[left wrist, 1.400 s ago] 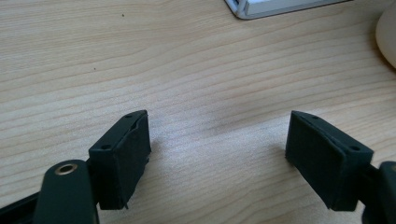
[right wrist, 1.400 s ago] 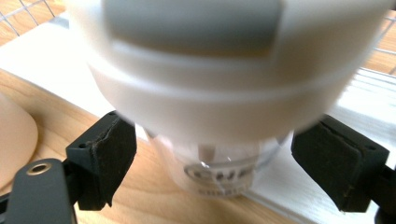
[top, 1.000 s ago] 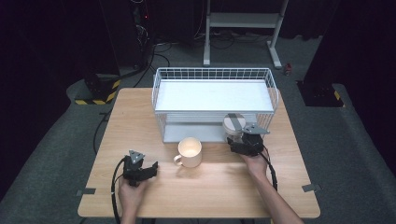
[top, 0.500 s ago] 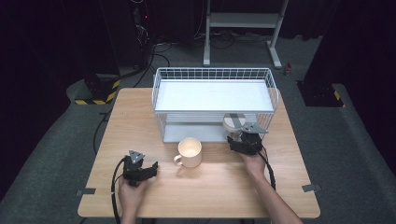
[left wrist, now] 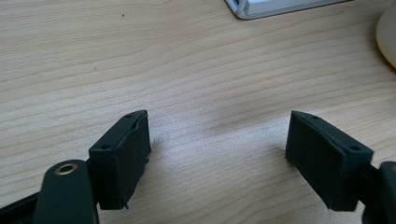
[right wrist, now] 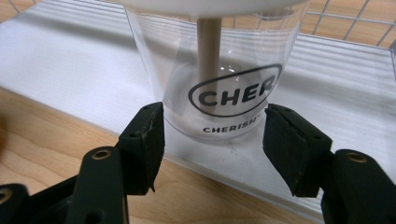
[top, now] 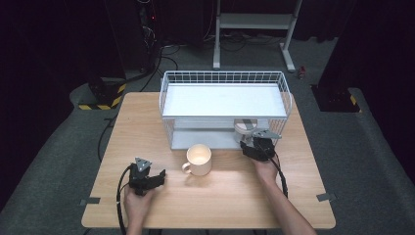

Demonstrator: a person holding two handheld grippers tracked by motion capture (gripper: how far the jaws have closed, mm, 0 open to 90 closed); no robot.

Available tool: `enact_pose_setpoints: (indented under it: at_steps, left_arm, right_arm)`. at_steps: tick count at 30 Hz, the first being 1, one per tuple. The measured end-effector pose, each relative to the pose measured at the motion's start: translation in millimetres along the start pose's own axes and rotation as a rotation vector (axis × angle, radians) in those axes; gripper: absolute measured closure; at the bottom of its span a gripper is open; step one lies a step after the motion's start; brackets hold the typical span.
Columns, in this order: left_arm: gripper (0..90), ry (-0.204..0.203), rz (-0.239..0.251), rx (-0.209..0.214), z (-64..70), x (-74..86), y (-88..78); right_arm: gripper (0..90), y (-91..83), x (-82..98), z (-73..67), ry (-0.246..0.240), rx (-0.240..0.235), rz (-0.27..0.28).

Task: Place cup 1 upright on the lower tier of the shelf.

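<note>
A clear plastic cup [right wrist: 215, 56] printed CHERISH, with a white lid and a beige straw inside, stands on the lower white shelf of the wire rack [top: 222, 78]. In the high view the cup [top: 243, 126] sits at the rack's front right. My right gripper [right wrist: 215, 140] has just been closing, and its pads now meet the cup's lower walls on both sides. The right gripper [top: 250, 141] reaches into the rack from the front. A cream mug [top: 199, 159] stands on the table before the rack. My left gripper [left wrist: 217, 149] rests open and empty on the wood, left of the mug [left wrist: 387, 37].
The wooden table [top: 293, 196] holds the rack at its back half. The rack's upper white shelf [top: 225, 100] overhangs the cup. A rack corner [left wrist: 261, 9] lies beyond the left gripper [top: 156, 177]. Dark floor, cables and a metal stand surround the table.
</note>
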State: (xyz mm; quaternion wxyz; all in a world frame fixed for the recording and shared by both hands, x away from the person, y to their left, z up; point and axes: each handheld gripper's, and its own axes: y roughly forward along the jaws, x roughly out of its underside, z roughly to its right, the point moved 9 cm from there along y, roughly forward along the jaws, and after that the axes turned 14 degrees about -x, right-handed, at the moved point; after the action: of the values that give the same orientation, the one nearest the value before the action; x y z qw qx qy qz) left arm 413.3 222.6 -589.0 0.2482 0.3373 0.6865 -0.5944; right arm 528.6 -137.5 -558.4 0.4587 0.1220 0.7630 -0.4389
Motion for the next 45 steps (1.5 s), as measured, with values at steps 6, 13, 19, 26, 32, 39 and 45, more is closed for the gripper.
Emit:
enact_pose_setpoints:
  at_steps: [6,13,19,26,32,39,45]
  left_arm:
    - [22.2,0.000,0.000,0.000,0.0,0.0,0.0]
    - [22.2,0.000,0.000,0.001,0.0,0.0,0.0]
    - [22.2,0.000,-0.001,0.001,0.0,0.1,-0.1]
    - [22.2,0.000,0.000,0.000,0.0,0.0,0.0]
    - [22.2,0.000,0.000,0.001,0.0,0.0,0.0]
    - [22.1,0.000,0.000,0.001,0.0,0.0,0.0]
    - [22.1,0.000,-0.001,0.002,0.0,0.1,0.0]
  right_arm:
    - [40.9,4.0,0.6,1.9,0.005,0.012,-0.014]
    - [45.9,6.4,-6.7,3.2,-0.004,0.046,-0.010]
    - [48.6,8.1,-10.8,4.8,-0.014,0.062,0.006]
    - [50.4,11.3,-9.6,7.6,0.004,0.063,0.008]
    - [51.7,13.0,-9.4,10.2,0.007,0.067,-0.004]
    - [52.8,16.9,-13.8,12.6,0.009,0.083,-0.024]
    - [53.6,19.8,-12.8,16.6,0.021,0.092,-0.024]
